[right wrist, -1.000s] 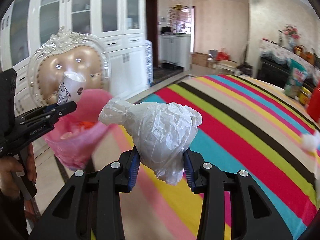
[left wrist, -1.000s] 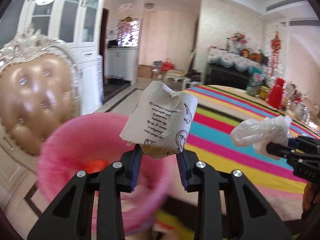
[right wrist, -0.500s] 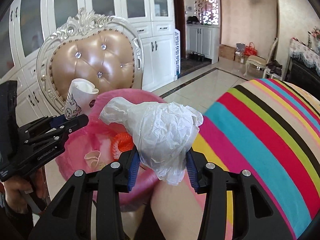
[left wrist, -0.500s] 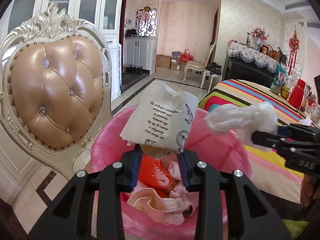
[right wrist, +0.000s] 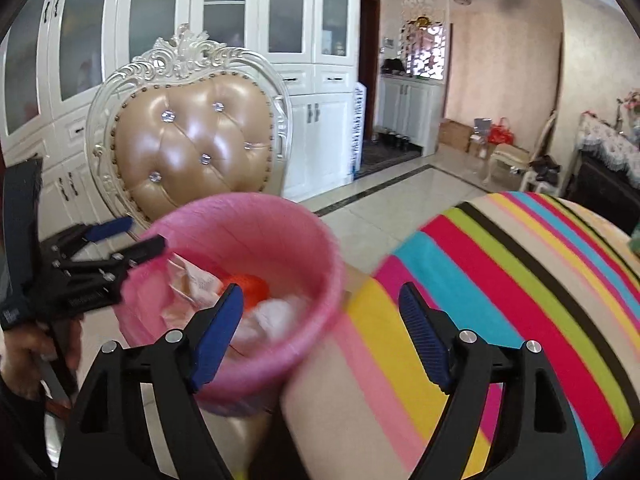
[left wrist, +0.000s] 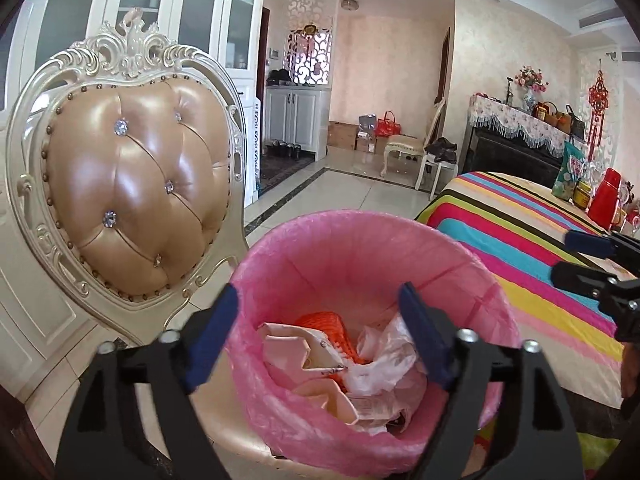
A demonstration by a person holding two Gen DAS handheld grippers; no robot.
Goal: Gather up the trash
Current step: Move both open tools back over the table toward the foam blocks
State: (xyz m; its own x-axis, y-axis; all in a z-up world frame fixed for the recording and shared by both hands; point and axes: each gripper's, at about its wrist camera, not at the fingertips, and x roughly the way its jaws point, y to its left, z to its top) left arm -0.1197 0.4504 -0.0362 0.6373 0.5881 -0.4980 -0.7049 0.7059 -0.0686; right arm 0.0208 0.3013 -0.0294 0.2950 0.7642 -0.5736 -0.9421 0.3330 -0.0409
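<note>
A pink-lined trash bin (left wrist: 360,240) stands on a chair seat, also in the right wrist view (right wrist: 280,216). It holds crumpled paper (left wrist: 304,344), a white plastic bag (left wrist: 384,356) and something orange (left wrist: 324,318). My left gripper (left wrist: 320,316) is open and empty over the bin's near rim. My right gripper (right wrist: 320,312) is open and empty, between the bin's right edge and the striped table. The right gripper also shows at the right of the left wrist view (left wrist: 592,256); the left gripper shows at the left of the right wrist view (right wrist: 120,240).
An ornate white chair with a tan tufted back (left wrist: 132,184) rises behind the bin. A table with a striped cloth (right wrist: 520,280) lies to the right, with a red flask (left wrist: 604,200) and snack packets at its far end. White cabinets line the left wall.
Both grippers have opened. The paper cup has left my left gripper and the plastic bag has left my right gripper; both now lie in the bin.
</note>
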